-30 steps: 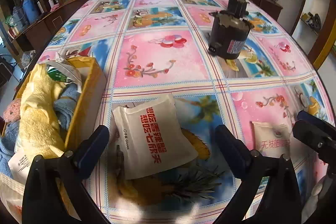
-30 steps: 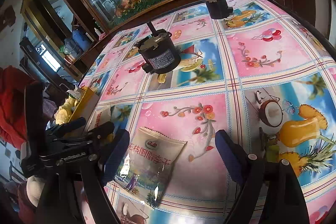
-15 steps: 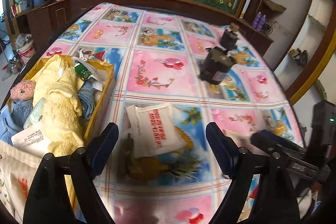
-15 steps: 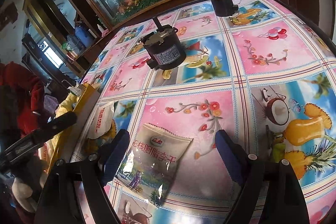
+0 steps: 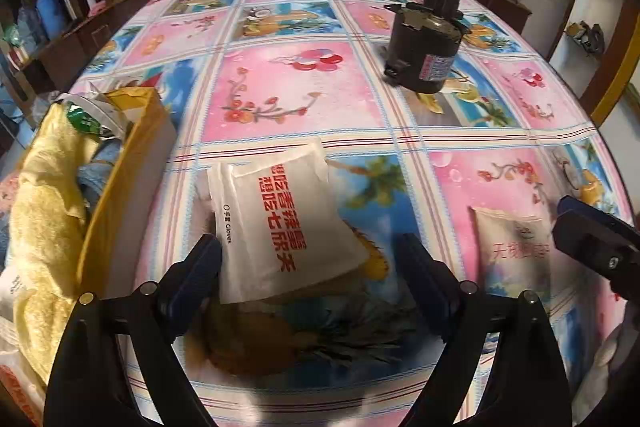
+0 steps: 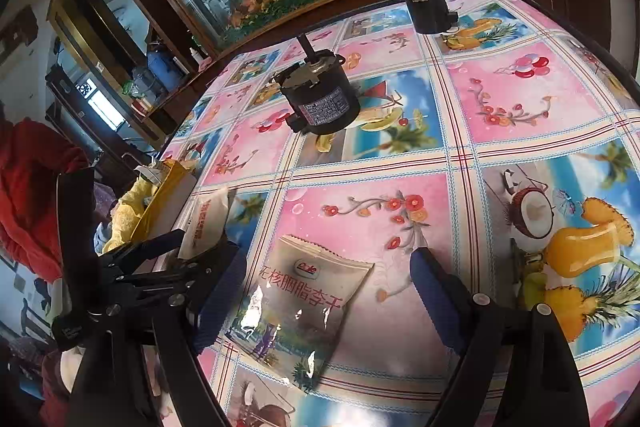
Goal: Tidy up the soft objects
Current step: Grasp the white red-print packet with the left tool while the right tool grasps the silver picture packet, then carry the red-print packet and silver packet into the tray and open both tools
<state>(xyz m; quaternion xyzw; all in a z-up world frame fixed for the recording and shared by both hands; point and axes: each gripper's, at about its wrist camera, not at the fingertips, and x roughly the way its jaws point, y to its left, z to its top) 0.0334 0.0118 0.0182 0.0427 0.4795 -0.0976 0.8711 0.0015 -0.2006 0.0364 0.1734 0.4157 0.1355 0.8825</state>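
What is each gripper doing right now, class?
Left gripper: open, straddling the white glove packet, holding nothing.
Right gripper: open, over the snack pouch, holding nothing.

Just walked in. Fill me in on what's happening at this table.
A person is tidying soft things into a yellow box with two handheld grippers. The box already holds yellow towels and other soft items. The left gripper is open, straddling a white gloves packet lying beside the box. The right gripper is open around a snack pouch flat on the tablecloth. Neither packet is lifted. Two black motors stand further back.
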